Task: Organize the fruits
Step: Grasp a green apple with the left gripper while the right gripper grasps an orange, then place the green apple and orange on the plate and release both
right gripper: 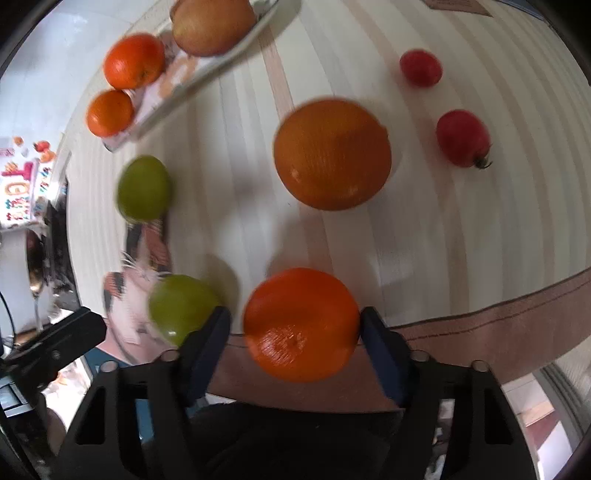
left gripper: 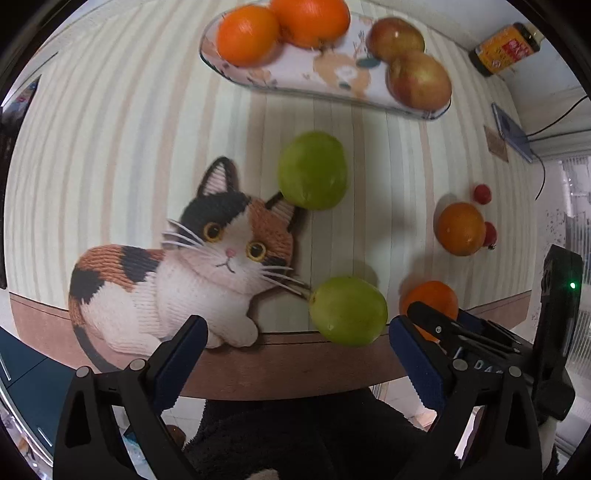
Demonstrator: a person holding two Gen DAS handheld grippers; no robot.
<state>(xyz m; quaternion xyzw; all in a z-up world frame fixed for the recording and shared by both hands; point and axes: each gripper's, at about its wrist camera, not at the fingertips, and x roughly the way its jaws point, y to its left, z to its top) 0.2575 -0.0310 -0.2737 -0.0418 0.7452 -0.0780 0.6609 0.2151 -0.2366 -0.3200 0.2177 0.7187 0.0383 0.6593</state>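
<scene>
My left gripper (left gripper: 297, 347) is open wide and points down at the table's front edge. A green fruit (left gripper: 349, 310) lies between its fingertips, nearer the right finger and untouched. My right gripper (right gripper: 295, 328) straddles a bright orange (right gripper: 301, 325). Its right pad (right gripper: 373, 332) meets the peel, while a narrow gap shows at the left pad (right gripper: 214, 332). The patterned plate (left gripper: 343, 70) at the back holds two oranges (left gripper: 247, 35) and two apples (left gripper: 419, 81). Loose on the cloth are a second green fruit (left gripper: 312, 170), a duller orange (right gripper: 332, 153) and two small tomatoes (right gripper: 463, 138).
The striped tablecloth carries a printed cat (left gripper: 207, 266) at the left front. Its brown border (right gripper: 498, 328) marks the near table edge. A yellow-labelled bottle (left gripper: 508, 48) and a phone (left gripper: 511, 133) with a cable lie at the far right.
</scene>
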